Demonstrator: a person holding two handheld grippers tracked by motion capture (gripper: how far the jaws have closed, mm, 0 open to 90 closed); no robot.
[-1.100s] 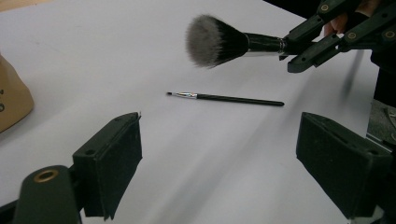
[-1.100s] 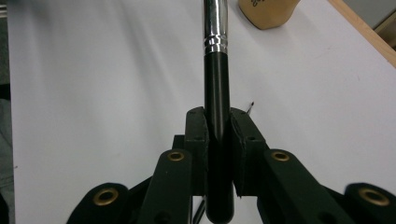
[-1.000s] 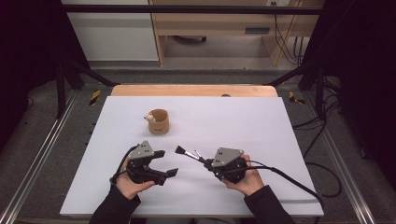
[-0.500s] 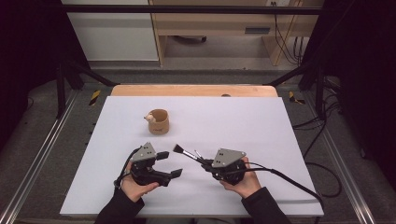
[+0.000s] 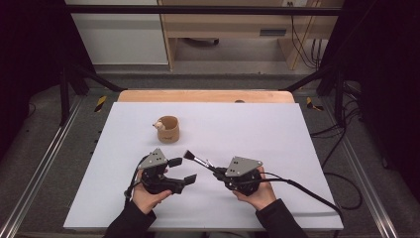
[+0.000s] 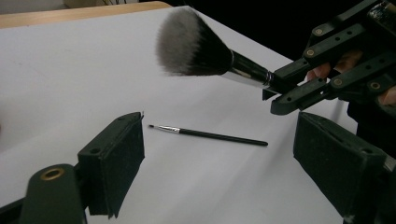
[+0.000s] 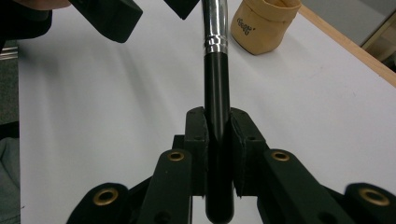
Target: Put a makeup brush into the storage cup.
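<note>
From the high view, both hands work close to the near edge of the tabletop (image 5: 297, 148). The right gripper (image 5: 218, 171) carries a large powder brush (image 5: 195, 159) by its handle, bristles aimed toward the left gripper (image 5: 183, 171), whose jaws stand wide apart — likely ready to receive or to pick something up. A small tan pouch (image 5: 168, 129) sits farther back, left of centre, well apart from both; it looks like the place the brushes are meant to go.

In the left gripper view, the open jaws frame a thin black liner brush (image 6: 208, 135) lying flat on the white surface between them, untouched. The powder brush (image 6: 196, 44) hangs above it, off the tabletop, held clear so it does not block the reach.

In the right gripper view, the jaws are closed on the powder brush's black handle (image 7: 217, 116) just below the silver ferrule — a grip near the middle, which keeps the head steady. The pouch (image 7: 261, 23) stands upright ahead, toward the far edge.
</note>
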